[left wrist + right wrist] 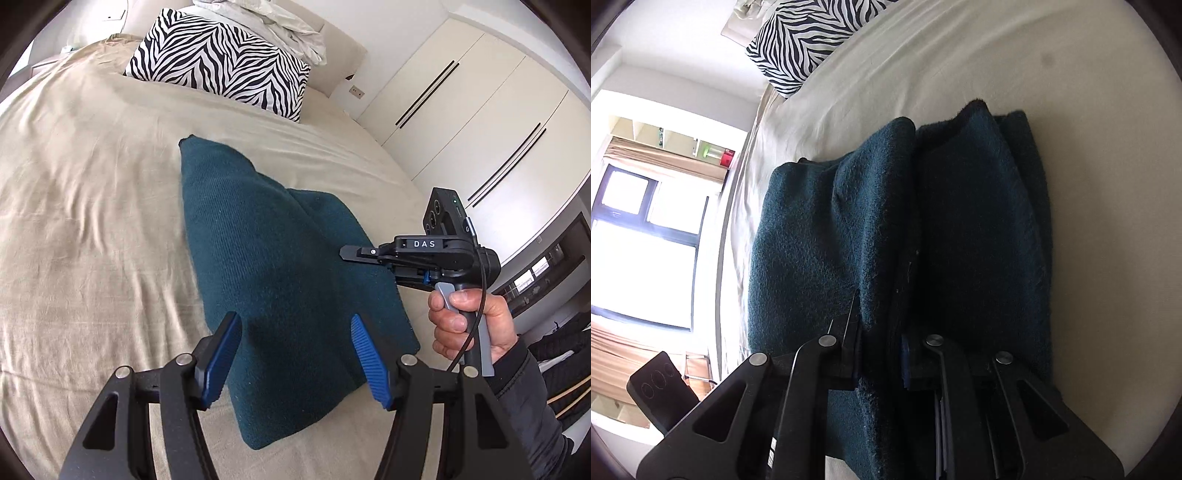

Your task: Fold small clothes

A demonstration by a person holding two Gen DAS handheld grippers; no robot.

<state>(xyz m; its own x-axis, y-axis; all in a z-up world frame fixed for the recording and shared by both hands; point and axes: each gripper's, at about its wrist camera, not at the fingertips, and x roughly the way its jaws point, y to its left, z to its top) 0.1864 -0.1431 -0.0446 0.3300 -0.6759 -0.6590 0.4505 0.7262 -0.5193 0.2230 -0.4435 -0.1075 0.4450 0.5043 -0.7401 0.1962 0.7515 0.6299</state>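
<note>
Teal knit garment (273,258) is lying on the beige bedsheet (92,221) of the bed, partly folded, one fold rising in a ridge toward a pointed far corner. The fabric is thick and fuzzy, with fine ribbing showing in the left wrist view.

Left wrist view only: the left tongs (295,354) are standing spread, ribbed blue pads (221,358) on black arms, hovering over the garment's near end with cloth showing between them but no pad pressing on it. This view is also showing the right tongs (347,254) from the side, black body marked "DAS", tips over the garment's right edge, gripped by a hand (469,325) in a dark sleeve (524,391) squeezing a grey trigger. Behind are white wardrobe doors (480,122) with long dark handles and a crumpled white duvet (266,22).

Right wrist view only: the right tongs (881,354) are pressed nearly together, pinching a stacked fold of the garment (849,229); layered edges are running up between the fingers. A bright window (642,251) with dark frames and a small black device (661,391) are showing at left.

Both views are catching the zebra-print pillow (221,62) at the head of the bed.
</note>
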